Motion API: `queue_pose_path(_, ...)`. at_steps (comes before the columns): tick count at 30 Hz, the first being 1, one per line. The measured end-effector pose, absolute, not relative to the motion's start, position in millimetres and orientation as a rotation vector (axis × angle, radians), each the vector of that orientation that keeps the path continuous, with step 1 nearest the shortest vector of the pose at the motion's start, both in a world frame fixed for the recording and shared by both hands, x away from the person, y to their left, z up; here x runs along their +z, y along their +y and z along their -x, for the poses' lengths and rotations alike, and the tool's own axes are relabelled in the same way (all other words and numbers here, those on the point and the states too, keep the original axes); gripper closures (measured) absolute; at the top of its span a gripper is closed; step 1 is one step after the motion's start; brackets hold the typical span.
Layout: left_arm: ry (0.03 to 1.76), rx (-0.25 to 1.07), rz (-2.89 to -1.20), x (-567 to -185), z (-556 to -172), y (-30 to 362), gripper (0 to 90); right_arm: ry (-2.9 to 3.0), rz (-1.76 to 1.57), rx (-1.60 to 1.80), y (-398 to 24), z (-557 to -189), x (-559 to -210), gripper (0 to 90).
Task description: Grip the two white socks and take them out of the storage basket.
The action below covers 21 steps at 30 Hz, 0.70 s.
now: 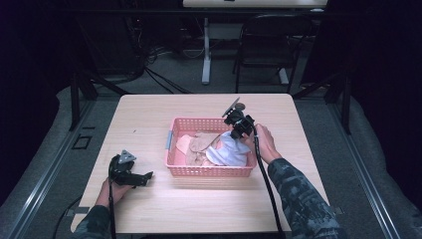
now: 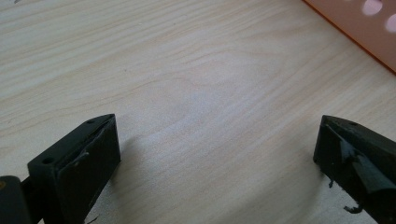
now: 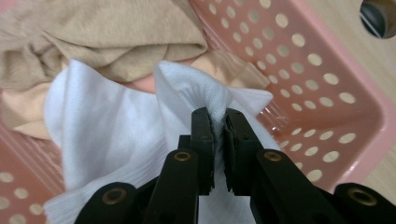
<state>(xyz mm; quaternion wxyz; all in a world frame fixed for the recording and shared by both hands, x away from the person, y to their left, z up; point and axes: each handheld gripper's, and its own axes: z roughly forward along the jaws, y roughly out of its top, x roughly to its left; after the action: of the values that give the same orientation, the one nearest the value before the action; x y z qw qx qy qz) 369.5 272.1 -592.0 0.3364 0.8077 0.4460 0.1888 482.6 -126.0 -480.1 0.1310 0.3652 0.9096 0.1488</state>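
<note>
White ribbed cloth, soft and crumpled, is shown in the right half of a pink perforated plastic basket, which is placed near the middle of the pale wooden surface. A raised fold of this cloth is pinched between the closed jaws of the right hand-held gripper, as seen in the right gripper view; in the high view the same hand-held gripper is seen above the basket's right far corner, with the cloth drawn up towards it. Beige and tan fabric pieces are heaped beside and partly over the white cloth, towards the basket's left and far side. The left hand-held gripper is rested on the surface near its left front corner, well apart from the basket's left wall. Its jaws are spread wide, and bare wood grain is seen between them.
</note>
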Motion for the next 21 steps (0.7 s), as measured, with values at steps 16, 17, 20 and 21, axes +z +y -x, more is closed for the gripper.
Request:
queue_pose_path(16, 1.164, 0.494, -2.106, -592, -369, 272, 0.4, 2.538, -1.037, 0.667, -143, -468, -429, 83.5)
queue_pose_path(17, 1.167, 0.492, -2.104, -592, -369, 272, 0.4, 2.535, -1.030, 0.673, -145, -467, -421, 83.5)
queue_pose_path(20, 1.166, 0.493, -2.104, -592, -369, 272, 0.4, 2.526, -1.030, 0.705, -147, -466, -415, 83.5)
queue_pose_path(21, 1.167, 0.493, -2.104, -592, -369, 272, 0.4, 2.522, -1.028, 0.708, -148, -465, -411, 83.5)
